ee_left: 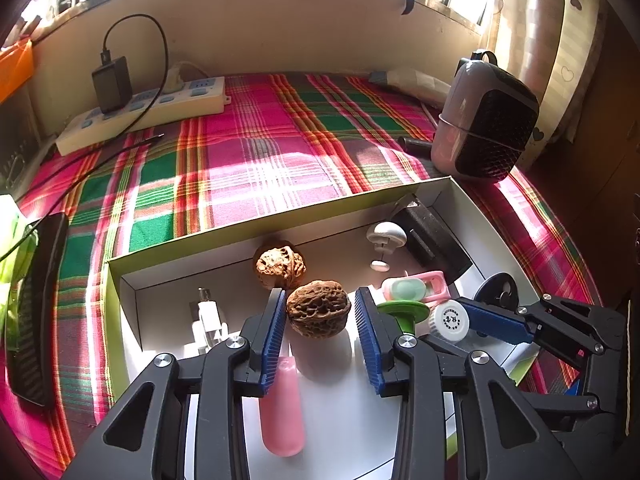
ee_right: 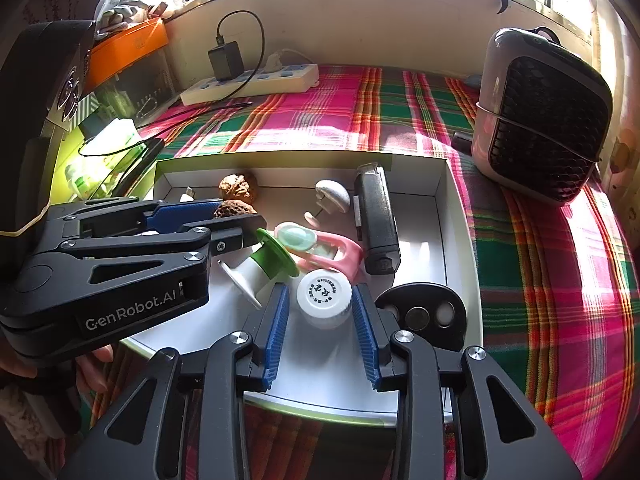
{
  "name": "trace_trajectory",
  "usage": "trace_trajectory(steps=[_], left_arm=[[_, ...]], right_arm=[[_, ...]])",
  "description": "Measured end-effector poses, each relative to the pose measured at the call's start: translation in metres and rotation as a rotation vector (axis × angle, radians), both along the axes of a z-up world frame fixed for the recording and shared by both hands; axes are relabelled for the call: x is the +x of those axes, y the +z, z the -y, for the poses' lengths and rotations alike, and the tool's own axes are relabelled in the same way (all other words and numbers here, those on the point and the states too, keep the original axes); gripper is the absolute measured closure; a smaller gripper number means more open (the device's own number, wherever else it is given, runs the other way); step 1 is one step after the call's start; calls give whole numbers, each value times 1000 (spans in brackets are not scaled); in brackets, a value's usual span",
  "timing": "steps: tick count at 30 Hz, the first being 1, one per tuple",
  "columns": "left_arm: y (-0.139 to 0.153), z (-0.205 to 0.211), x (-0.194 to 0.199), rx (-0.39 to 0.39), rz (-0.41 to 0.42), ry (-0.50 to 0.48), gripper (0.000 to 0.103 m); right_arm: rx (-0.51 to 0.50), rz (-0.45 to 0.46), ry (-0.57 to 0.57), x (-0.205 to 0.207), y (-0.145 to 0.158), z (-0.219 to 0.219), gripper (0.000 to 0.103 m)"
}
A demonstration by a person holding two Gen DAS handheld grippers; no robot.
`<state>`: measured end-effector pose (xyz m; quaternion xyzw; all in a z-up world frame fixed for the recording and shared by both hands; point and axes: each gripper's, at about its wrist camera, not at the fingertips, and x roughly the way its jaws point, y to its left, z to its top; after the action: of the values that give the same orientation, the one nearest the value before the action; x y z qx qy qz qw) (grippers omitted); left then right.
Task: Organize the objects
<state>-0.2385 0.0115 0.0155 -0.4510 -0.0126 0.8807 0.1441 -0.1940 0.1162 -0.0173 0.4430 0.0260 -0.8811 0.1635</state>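
Observation:
A white shallow box point(ee_left: 280, 208) point(ee_right: 280, 158) lies on the plaid cloth and holds several small items. My left gripper point(ee_left: 320, 320) point(ee_right: 240, 218) is open around a brown walnut point(ee_left: 318, 308) point(ee_right: 234, 210) that rests on the box floor, with a thin gap at the right pad. A second walnut point(ee_left: 280, 264) point(ee_right: 239, 186) sits just behind it. My right gripper point(ee_right: 320, 308) point(ee_left: 460, 328) is open around a white bottle cap point(ee_right: 324, 300) point(ee_left: 450, 320), with a gap at its left pad. A pink tube point(ee_left: 280, 408) lies under the left fingers.
Also in the box are a green-rimmed spool point(ee_right: 272, 256), a pink case point(ee_right: 320, 248), a white mushroom-shaped piece point(ee_right: 332, 196), a black device point(ee_right: 376, 224) and a black disc point(ee_right: 424, 312). A heater point(ee_right: 540, 120) stands at the right and a power strip point(ee_right: 256, 80) by the wall.

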Motion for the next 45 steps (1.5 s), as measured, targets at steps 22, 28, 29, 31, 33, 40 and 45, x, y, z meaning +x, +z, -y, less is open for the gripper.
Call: trace_trajectory(steps=[22,28,29,31,33,40,45], left_arm=[[18,11,32,-24,-59,54,69],[25,14,46,-39,-85,74,69],[26,14,48,-37,-87,82,69],[27,17,52,-38,-89,101,69],[29,19,57,-36,-92,117,69],[34,24,84,-39,-114,148,69],[37,25,105,-61,-134,166,69]], right_arm=[[-20,-38,-33,21,14,1,58],[-24,-51,-40,29,19,0,58],[-24,-54,-40,30,20,1,58],[-25,-64,-39,34,23,1,58],[-24,-74,-39,38,25,1,58],[-35,-92,-44,54,29,1,58],[-34,-108,-42,67,33,1,58]])
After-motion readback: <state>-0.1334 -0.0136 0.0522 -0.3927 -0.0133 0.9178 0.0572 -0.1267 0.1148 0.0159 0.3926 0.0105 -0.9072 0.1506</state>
